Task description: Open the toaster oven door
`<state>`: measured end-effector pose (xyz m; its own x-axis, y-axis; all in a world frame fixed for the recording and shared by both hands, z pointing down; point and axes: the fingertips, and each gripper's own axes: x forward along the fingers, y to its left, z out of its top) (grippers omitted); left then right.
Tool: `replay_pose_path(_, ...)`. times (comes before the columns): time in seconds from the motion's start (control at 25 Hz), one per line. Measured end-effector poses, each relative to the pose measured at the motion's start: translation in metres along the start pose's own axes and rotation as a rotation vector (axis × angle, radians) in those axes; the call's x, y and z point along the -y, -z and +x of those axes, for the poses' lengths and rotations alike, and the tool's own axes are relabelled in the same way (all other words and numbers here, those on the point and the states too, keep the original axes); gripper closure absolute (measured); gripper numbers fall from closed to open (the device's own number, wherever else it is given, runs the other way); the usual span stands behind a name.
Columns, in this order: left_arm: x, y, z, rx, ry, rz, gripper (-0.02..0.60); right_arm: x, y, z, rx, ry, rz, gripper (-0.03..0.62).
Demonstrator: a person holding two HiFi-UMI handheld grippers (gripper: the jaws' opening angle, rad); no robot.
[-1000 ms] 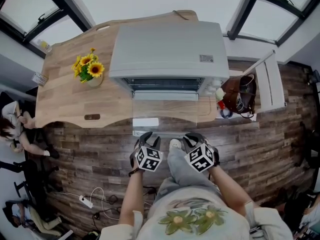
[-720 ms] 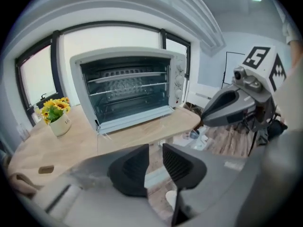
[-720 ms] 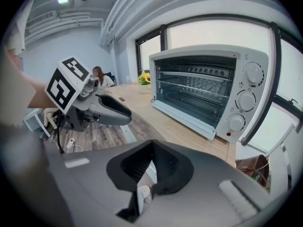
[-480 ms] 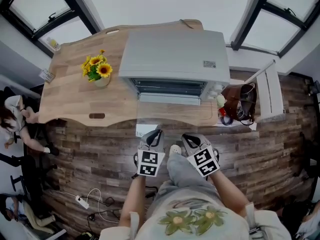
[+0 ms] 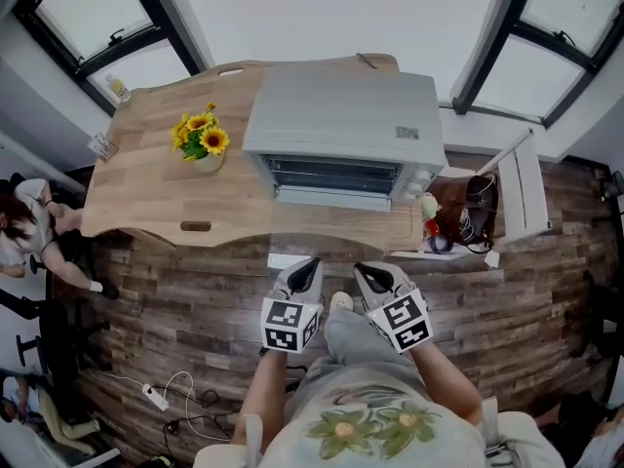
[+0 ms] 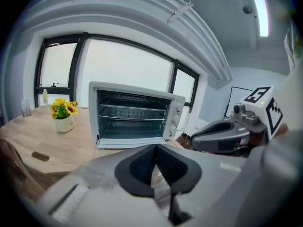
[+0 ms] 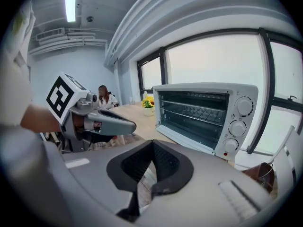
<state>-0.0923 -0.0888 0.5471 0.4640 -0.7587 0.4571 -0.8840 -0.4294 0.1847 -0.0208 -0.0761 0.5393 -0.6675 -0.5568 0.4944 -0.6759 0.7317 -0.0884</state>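
The silver toaster oven (image 5: 341, 115) stands on the wooden table (image 5: 146, 198). Its glass door (image 5: 336, 227) hangs open and lies flat toward me, and the wire rack inside shows in the left gripper view of the oven (image 6: 135, 115) and in the right gripper view (image 7: 203, 117). My left gripper (image 5: 308, 265) (image 6: 155, 148) is held back from the table's front edge over the floor, its jaws closing together with nothing between them. Beside it my right gripper (image 5: 369, 269) (image 7: 152, 143) is shut and empty. Neither touches the oven.
A vase of sunflowers (image 5: 202, 142) sits left of the oven. To the right of the table are a white chair (image 5: 522, 178) and a dark bag (image 5: 470, 201). A seated person (image 5: 29, 232) is at the far left. A power strip (image 5: 154, 394) lies on the floor.
The left gripper's jaws have come together from wide open, and the right gripper's small gap has shut. Both grippers stay back from the table's edge near my body.
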Motion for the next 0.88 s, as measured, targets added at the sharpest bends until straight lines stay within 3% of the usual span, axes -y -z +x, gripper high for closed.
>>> replay_pose_path(0.88, 0.021, -0.008, -0.03, 0.042, -0.013, 0.013, 0.577, -0.013, -0.012, -0.031, 0.046, -0.011, -0.01, 0.595)
